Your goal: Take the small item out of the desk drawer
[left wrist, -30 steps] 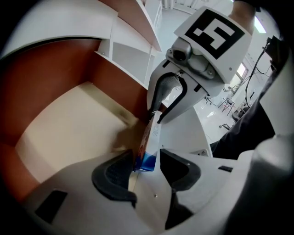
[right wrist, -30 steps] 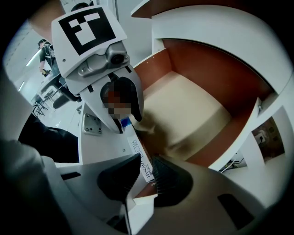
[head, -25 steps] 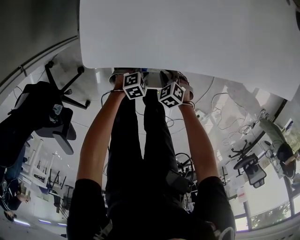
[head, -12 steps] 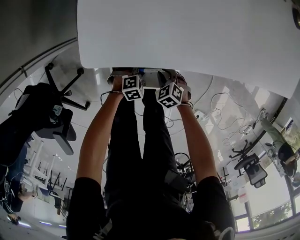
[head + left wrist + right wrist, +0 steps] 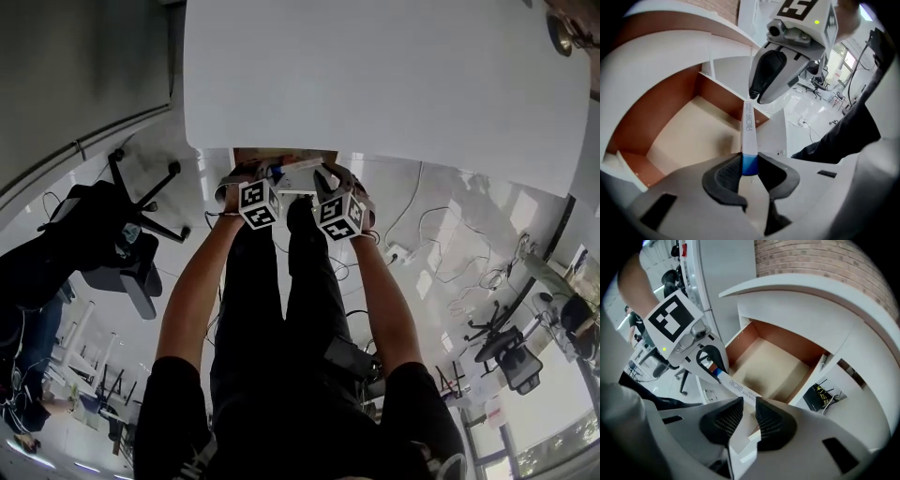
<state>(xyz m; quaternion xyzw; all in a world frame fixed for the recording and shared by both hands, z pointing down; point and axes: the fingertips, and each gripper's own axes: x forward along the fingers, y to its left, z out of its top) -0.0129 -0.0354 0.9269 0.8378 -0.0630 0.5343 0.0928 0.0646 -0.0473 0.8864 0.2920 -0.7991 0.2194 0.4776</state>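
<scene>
The white worktop (image 5: pixel 375 84) spans the head view, above a glossy floor (image 5: pixel 441 244) with a black office chair (image 5: pixel 122 253). Under the worktop's edge the desk drawer (image 5: pixel 773 362) stands open. The left gripper (image 5: pixel 749 166) has just been closing its jaws, which now clamp the blue end of a slim white box (image 5: pixel 748 126). The right gripper (image 5: pixel 749 416) pinches the white end with narrowly parted jaws. The box hangs between them over the drawer's front.

Bright daylight, floor glare, fisheye-warped dark edges
</scene>
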